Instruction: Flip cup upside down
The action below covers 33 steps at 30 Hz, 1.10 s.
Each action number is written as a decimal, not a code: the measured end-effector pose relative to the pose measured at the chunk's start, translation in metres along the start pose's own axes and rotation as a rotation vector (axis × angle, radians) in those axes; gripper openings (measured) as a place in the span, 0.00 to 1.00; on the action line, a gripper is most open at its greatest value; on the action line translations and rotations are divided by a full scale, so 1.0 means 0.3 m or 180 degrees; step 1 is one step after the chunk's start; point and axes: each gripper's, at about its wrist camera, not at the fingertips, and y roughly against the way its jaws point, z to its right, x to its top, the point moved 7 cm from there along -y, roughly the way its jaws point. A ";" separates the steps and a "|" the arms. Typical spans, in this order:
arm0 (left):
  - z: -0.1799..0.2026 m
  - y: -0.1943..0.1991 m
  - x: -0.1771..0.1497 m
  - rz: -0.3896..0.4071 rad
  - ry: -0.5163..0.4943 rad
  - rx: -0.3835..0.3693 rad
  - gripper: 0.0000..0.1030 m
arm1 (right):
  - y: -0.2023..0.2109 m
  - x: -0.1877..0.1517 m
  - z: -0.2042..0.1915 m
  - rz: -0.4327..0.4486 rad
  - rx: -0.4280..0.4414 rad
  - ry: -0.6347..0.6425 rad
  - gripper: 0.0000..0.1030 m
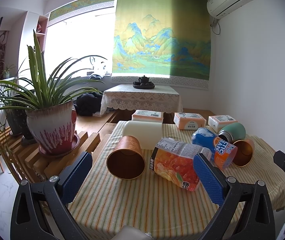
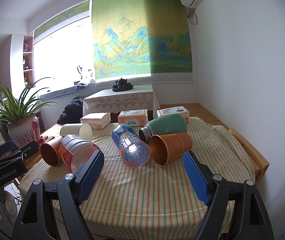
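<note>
Several cups lie on their sides on the striped cloth. An orange paper cup (image 1: pixel 125 158) (image 2: pixel 50 154) lies at the left, mouth toward me. A second orange cup (image 1: pixel 242 153) (image 2: pixel 170 149) lies at the right. A cream cup (image 1: pixel 142 131) (image 2: pixel 76 131) lies behind. My left gripper (image 1: pixel 142 172) is open and empty, just short of the left orange cup. My right gripper (image 2: pixel 142 172) is open and empty, in front of the right orange cup.
Two plastic cups with printed labels (image 1: pixel 174 164) (image 1: pixel 214 148) and a green flask (image 1: pixel 233 132) also lie on the cloth (image 1: pixel 142 204). Three tissue packs (image 1: pixel 189 121) sit at the far edge. A potted plant (image 1: pixel 52 128) stands on a wooden rack at the left.
</note>
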 end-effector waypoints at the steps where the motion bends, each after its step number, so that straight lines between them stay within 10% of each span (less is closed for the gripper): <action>1: -0.001 0.000 0.000 -0.0006 -0.0003 0.0001 0.99 | -0.001 0.001 0.000 -0.0013 0.0002 0.0001 0.76; 19: -0.068 -0.018 -0.027 -0.0164 0.0060 0.0060 0.99 | -0.075 0.048 -0.066 -0.0035 0.0250 0.0087 0.76; 33: -0.220 -0.033 -0.027 -0.0203 0.0103 0.0314 0.99 | -0.316 0.179 -0.345 -0.0471 0.0865 0.1007 0.76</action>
